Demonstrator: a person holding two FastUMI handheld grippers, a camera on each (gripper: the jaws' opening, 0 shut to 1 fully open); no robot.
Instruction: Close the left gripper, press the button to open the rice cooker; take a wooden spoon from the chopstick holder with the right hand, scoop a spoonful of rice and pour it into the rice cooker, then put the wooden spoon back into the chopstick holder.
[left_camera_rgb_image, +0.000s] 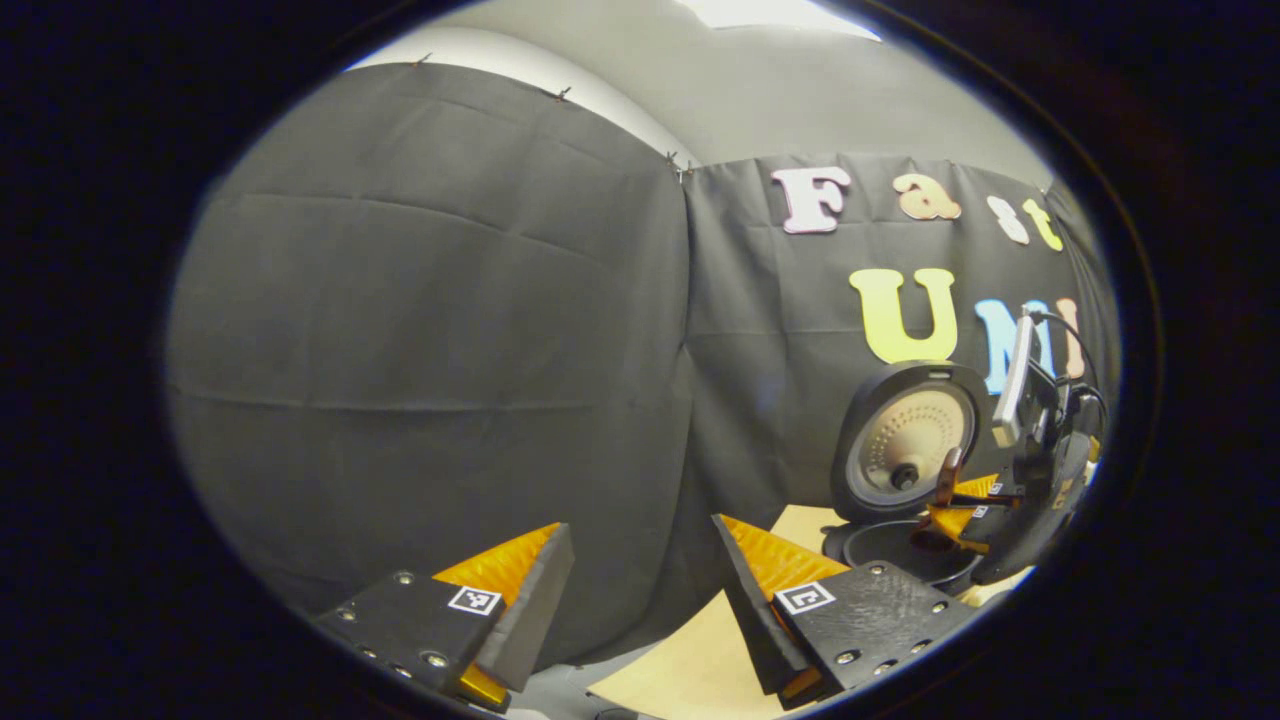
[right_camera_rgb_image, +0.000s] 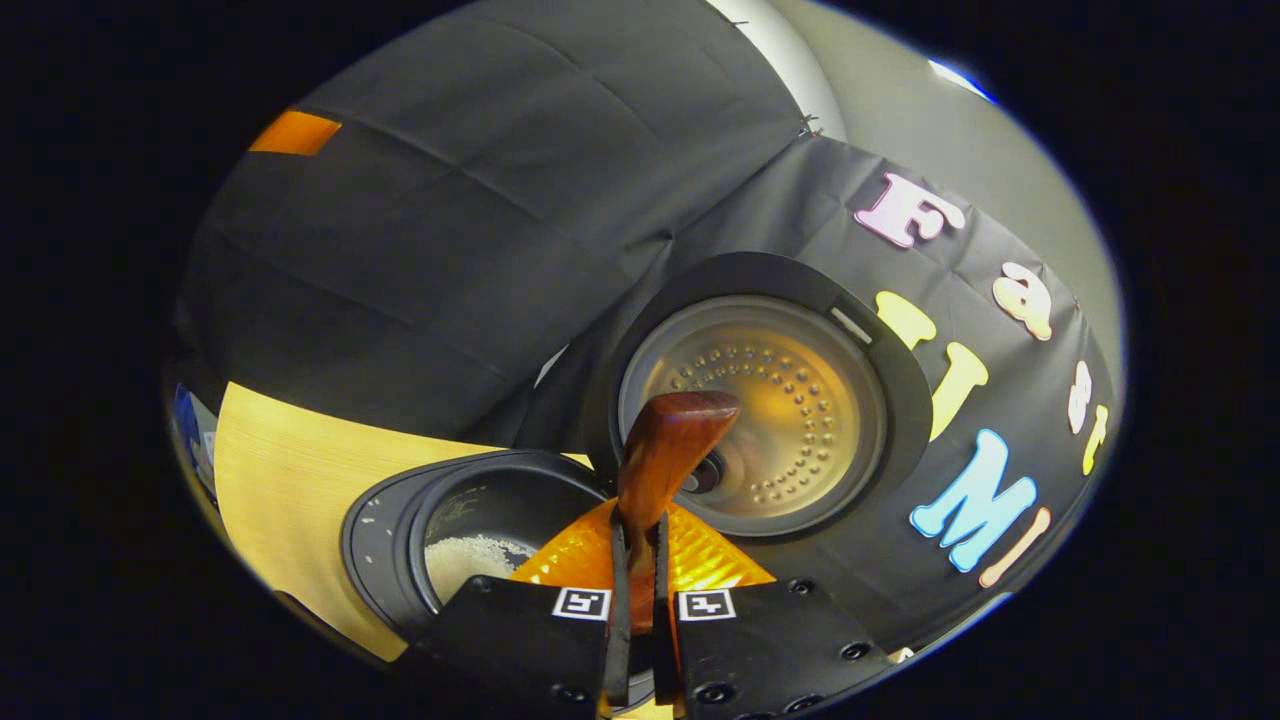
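In the right gripper view my right gripper (right_camera_rgb_image: 640, 545) is shut on the handle of the wooden spoon (right_camera_rgb_image: 668, 440), which sticks up and forward. Below and to its left the black rice cooker (right_camera_rgb_image: 385, 530) stands open, with white rice (right_camera_rgb_image: 470, 555) in its inner pot. Its raised lid (right_camera_rgb_image: 750, 410) shows a round metal inner plate behind the spoon. In the left gripper view my left gripper (left_camera_rgb_image: 640, 540) is open and holds nothing, well to the left of the rice cooker (left_camera_rgb_image: 900, 550). There the right gripper (left_camera_rgb_image: 975, 505) holds the spoon (left_camera_rgb_image: 945, 480) over the pot, before the upright lid (left_camera_rgb_image: 905, 440).
A light wooden table (left_camera_rgb_image: 700, 650) carries the cooker, and its bare top (right_camera_rgb_image: 290, 460) stretches left of the pot. Black cloth walls close in behind and to the left. A hand-held unit with a cable (left_camera_rgb_image: 1030, 390) rises behind the right gripper.
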